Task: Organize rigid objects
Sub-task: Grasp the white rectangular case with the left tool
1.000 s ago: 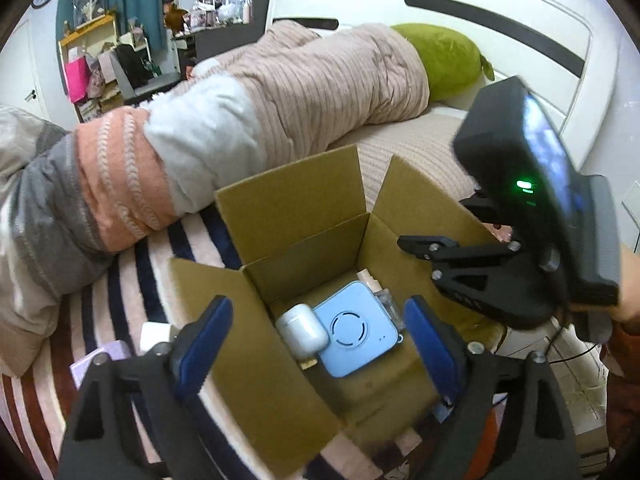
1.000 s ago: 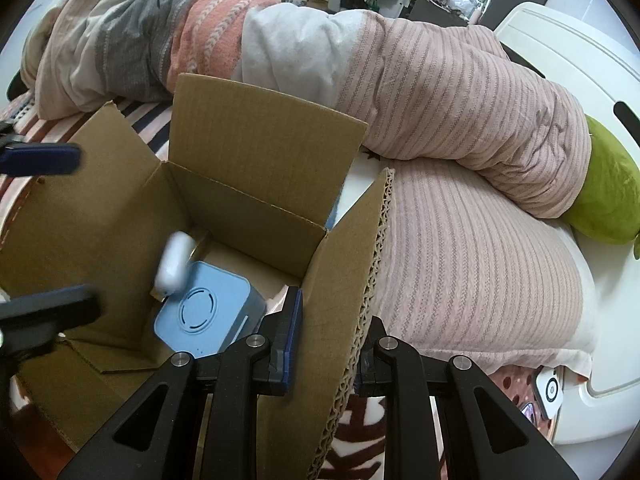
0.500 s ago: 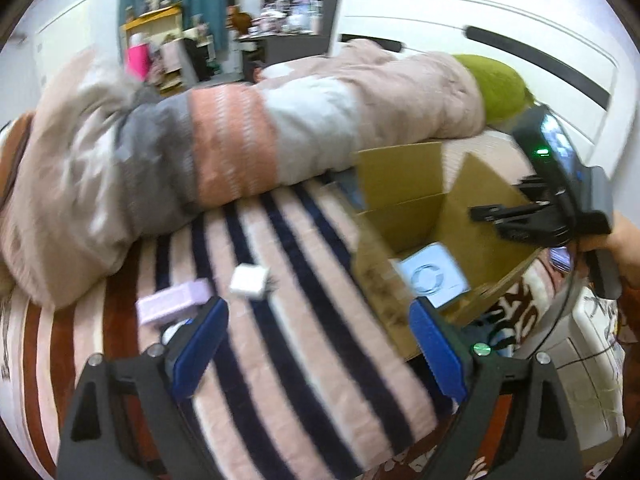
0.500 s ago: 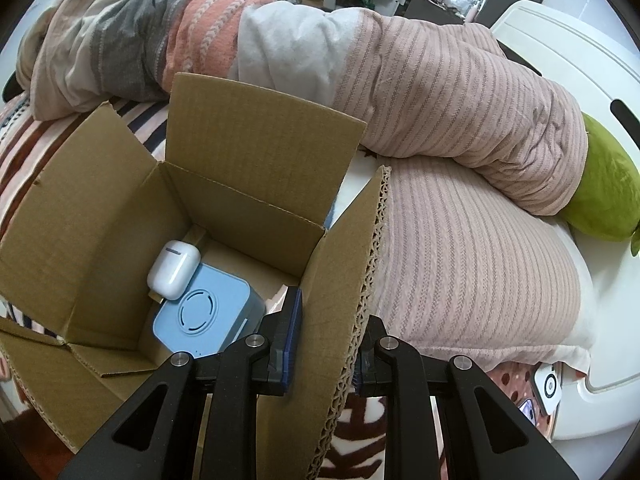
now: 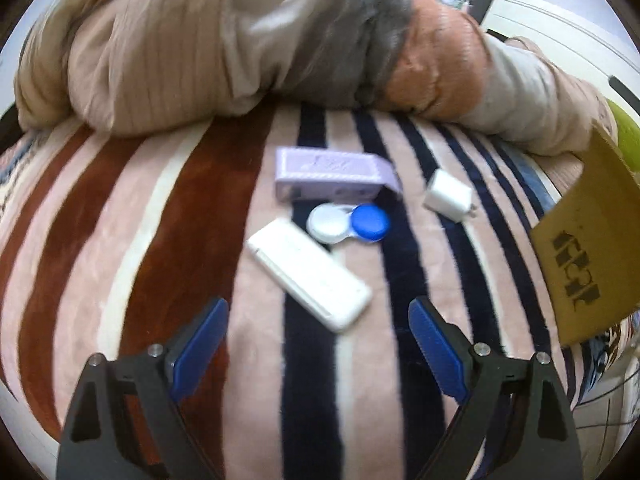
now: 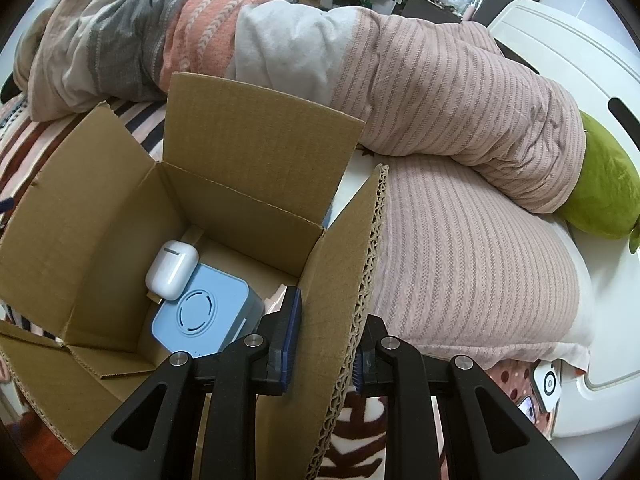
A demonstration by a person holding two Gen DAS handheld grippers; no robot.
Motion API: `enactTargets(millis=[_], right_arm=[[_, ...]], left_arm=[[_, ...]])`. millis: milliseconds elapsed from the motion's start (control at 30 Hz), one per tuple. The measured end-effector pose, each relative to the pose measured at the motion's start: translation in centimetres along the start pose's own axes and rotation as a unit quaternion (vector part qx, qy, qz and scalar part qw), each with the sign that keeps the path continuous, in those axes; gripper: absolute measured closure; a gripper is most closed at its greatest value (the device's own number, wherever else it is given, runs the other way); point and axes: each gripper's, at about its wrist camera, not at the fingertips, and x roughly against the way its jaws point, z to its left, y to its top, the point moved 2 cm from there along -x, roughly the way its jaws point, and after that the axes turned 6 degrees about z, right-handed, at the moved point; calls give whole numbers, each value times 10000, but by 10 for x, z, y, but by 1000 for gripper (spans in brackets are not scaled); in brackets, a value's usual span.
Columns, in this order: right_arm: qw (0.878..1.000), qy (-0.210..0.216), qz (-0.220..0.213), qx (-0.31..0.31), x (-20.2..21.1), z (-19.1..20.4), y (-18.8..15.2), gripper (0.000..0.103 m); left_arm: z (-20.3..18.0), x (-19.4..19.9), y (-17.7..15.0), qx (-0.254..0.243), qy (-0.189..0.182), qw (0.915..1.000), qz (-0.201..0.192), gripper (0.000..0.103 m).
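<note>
In the left wrist view my left gripper [image 5: 318, 344] hangs open just above a striped blanket [image 5: 180, 240], nothing between its blue pads. Right ahead of it lies a white slim device [image 5: 308, 276], then a white-and-blue contact lens case [image 5: 348, 224], a lilac box [image 5: 332, 174] and a white charger plug [image 5: 448, 196]. In the right wrist view my right gripper [image 6: 326, 344] is shut on the near flap [image 6: 344, 276] of an open cardboard box [image 6: 100, 216]. Inside the box lie a white earbud case [image 6: 172, 270] and a light blue square device [image 6: 200, 316].
A rolled duvet [image 5: 240, 40] in beige, grey and orange runs along the back of the bed. A box flap [image 5: 588, 240] stands at the right edge of the left wrist view. A green pillow [image 6: 604, 196] and the white headboard [image 6: 560, 60] lie to the right.
My left gripper swung away from above the box, leftward and down over the striped blanket, until the small items lay before it. The earbud case came to rest in the box. The right gripper stayed still.
</note>
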Motion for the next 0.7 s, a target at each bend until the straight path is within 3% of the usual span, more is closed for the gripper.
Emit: enactTargets(millis=[200,367,667,700], right_arm=[[10000,-3,2,-10,-1,-1,-1,87],[10000,-2,3,-4,-1,-1,-1,87],[10000,6,-6,-10,-1,-2,-2,87],[10000,6,-7,-11,-1,-2,-1,87]], left_arm=[[-1,-19,0,80,-124,9998,105,13],[-12,-32,6,38,54,9999,98,19],[-12,-40,16,94,516,9986,33,54],[-12,-39,15,59,568,9984,2,61]])
